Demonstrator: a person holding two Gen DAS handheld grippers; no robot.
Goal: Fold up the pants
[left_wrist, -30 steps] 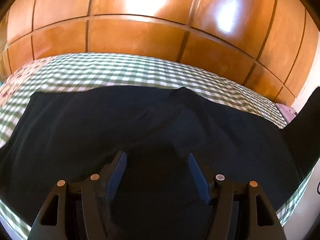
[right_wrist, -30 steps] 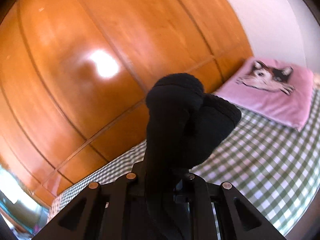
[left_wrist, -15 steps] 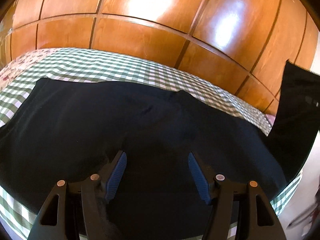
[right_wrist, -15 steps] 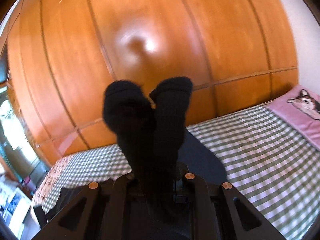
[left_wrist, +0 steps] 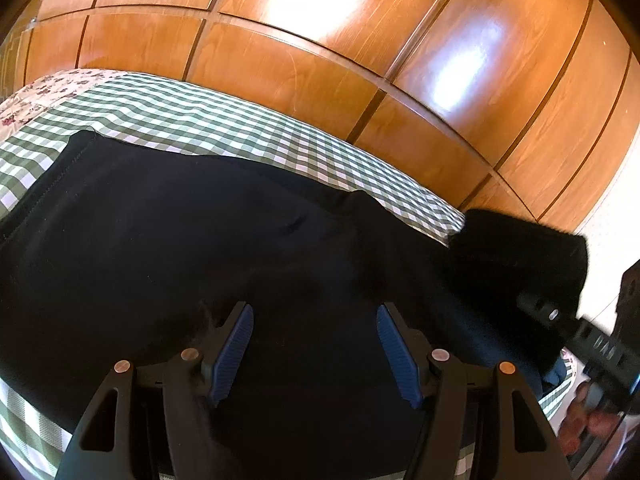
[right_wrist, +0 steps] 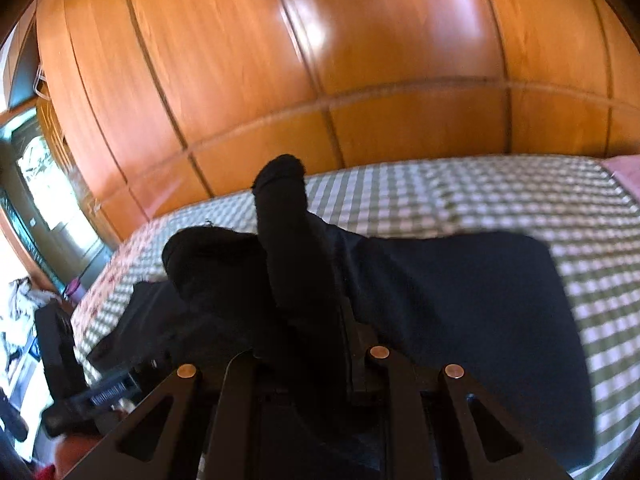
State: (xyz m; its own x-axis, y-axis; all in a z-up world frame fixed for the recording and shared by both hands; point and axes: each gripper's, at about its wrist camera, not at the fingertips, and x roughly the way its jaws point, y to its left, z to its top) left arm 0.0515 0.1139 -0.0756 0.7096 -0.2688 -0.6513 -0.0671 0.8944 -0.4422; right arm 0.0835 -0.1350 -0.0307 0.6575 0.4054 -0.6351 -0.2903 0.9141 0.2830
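Observation:
Dark navy pants [left_wrist: 200,248] lie spread across a green checked bed. My left gripper [left_wrist: 314,344] is open just above the cloth, its blue pads [left_wrist: 232,350] wide apart with nothing between them. My right gripper [right_wrist: 296,344] is shut on the leg ends of the pants [right_wrist: 280,240], which bunch up and stick out past the fingers. In the left wrist view the right gripper [left_wrist: 576,328] comes in from the right, carrying the dark cloth [left_wrist: 520,248] over the laid pants. The rest of the pants [right_wrist: 460,304] lie flat below in the right wrist view.
The bed sheet [left_wrist: 224,128] is green and white check, with a floral patch [left_wrist: 48,88] at its left end. Wooden wardrobe panels [left_wrist: 320,40] stand right behind the bed. A pink pillow [right_wrist: 624,168] lies at the right end. A window [right_wrist: 44,184] is far left.
My right gripper has swung left with the held leg ends, lowering them over the spread pants. My left gripper stayed open above the cloth, tilting slightly.

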